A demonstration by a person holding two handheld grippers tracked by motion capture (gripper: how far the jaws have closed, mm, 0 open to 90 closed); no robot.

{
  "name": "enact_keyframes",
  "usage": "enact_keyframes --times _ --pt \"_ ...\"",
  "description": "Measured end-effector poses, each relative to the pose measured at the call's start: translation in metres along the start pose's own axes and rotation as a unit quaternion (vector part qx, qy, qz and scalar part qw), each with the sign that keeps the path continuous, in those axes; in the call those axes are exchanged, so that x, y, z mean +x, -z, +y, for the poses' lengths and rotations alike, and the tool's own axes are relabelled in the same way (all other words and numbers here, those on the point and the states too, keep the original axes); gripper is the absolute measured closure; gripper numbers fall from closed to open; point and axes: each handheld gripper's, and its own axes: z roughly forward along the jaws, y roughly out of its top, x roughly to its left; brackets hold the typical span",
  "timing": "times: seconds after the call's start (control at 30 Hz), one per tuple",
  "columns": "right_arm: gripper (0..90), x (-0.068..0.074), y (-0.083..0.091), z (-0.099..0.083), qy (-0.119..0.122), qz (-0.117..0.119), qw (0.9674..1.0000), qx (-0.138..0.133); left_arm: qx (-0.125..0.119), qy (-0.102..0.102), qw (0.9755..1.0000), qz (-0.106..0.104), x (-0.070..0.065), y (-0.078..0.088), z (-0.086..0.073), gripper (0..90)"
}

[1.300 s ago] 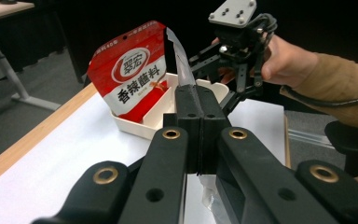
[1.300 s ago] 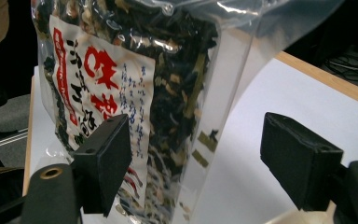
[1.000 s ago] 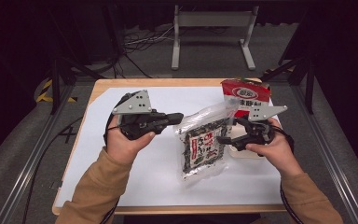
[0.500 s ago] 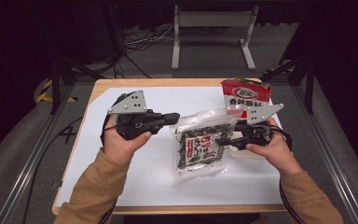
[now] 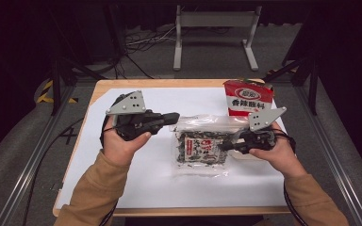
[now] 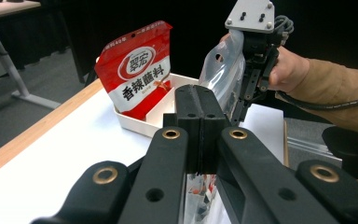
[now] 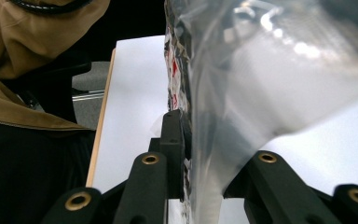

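The right gripper (image 5: pixel 227 145) has been closing its fingers on the clear seaweed bag (image 5: pixel 199 147); the left gripper (image 5: pixel 172 117) hovers beside it.

High view: fixed above the near edge of the desk (image 5: pixel 136 188), facing forward and down, far enough to take in the whole desktop. Left gripper view: low and close over the desk, looking right across it to the red pouch (image 6: pixel 137 70) and the clear seaweed bag (image 6: pixel 221 70). Right gripper view: very close, bag (image 7: pixel 261 84) against the lens. All three views share that bag (image 5: pixel 200 148).
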Motion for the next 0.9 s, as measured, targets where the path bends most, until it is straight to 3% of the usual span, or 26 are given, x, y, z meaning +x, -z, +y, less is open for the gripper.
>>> enact_keyframes --times 0.3,0.4,0.63,0.9 --pt "75.2 0.007 0.005 0.005 0.017 0.004 0.9999 -0.001 -0.004 -0.004 1.0 -0.007 -0.003 0.004 0.003 89.9" --pt "75.3 0.009 0.008 0.007 0.021 0.001 0.9998 -0.002 -0.005 0.001 1.0 -0.001 -0.003 0.005 0.003 79.8" --pt "75.4 0.012 0.019 0.012 0.005 -0.01 0.9999 0.0 -0.007 0.01 0.9999 0.012 -0.003 0.011 -0.004 68.6" --pt "75.4 0.018 0.035 0.022 0.002 -0.035 0.9993 0.007 0.002 0.03 0.9993 0.02 0.006 0.015 -0.019 65.4"
